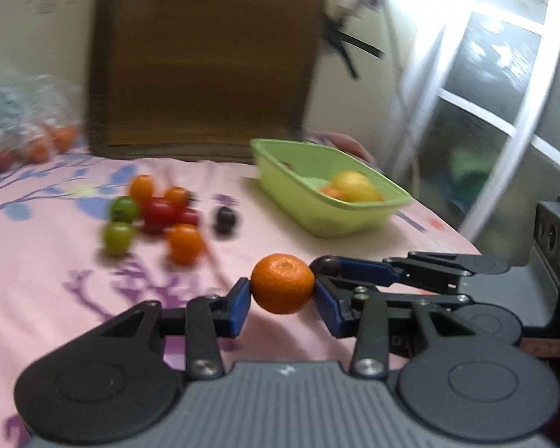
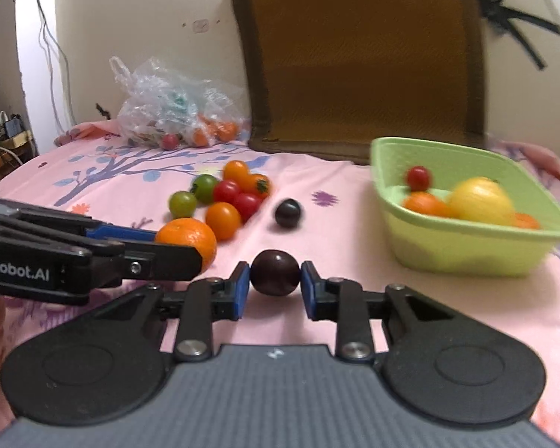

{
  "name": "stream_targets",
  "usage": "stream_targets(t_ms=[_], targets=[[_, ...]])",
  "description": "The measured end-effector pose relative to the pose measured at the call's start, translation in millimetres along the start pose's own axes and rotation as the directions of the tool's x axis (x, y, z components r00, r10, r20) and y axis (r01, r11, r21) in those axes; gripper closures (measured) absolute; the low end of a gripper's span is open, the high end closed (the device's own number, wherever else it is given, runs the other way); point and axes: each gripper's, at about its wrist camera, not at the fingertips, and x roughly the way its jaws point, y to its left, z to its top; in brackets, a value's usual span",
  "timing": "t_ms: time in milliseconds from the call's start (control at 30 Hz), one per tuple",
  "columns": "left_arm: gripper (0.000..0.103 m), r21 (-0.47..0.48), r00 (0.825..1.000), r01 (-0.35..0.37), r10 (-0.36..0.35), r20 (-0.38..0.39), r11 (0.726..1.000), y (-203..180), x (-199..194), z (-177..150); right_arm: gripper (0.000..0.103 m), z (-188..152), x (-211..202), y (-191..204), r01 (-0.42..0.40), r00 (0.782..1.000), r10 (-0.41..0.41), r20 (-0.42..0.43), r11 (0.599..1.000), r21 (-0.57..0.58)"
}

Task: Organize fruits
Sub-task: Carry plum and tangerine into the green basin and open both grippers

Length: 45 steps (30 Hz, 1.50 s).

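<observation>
Now dimpled round mandarin, glossy dark plum.

Soft daylight, motion blur throughout (fisheye-bent edges), window glare.

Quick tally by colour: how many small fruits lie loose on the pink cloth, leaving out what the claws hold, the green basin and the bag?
Orange round fruits: 3
Green round fruits: 2
Red round fruits: 2
Dark purple round fruit: 1
Total: 8
</observation>
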Motion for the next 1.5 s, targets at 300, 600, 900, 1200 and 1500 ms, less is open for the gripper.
stream_targets(t_ms=[300,600,900,1200,1500], targets=[[0.065,0.113,0.991,0.096,-0.084,-0.107,0.989,-61.3,37.5,-15.9,0.071,-37.5,-58.0,-43.3,0.153,0.987,-0.155,0.030,0.987,0.057],[0.059,0.205,0.996,0.035,-0.018,-0.084,0.978,-85.0,43.7,-18.1,0.068,-59.8,-78.9,-57.6,0.171,0.985,-0.173,0.028,0.983,0.065],[0.065,0.185,0.997,0.037,-0.025,-0.070,0.982,-82.9,43.4,0.3,0.071,-60.7,-83.5,-60.1,0.142,0.989,-0.145,0.041,0.988,0.059],[0.064,0.064,1.000,0.015,-0.016,0.000,0.998,-61.9,88.0,111.6,0.071,10.0,-83.8,-119.5,0.143,0.951,-0.180,0.249,0.977,0.161],[0.062,-0.046,0.993,-0.053,0.048,-0.104,0.998,-34.6,170.1,127.0,0.070,41.7,9.0,-163.0,0.129,0.982,-0.156,0.108,0.966,0.226]])
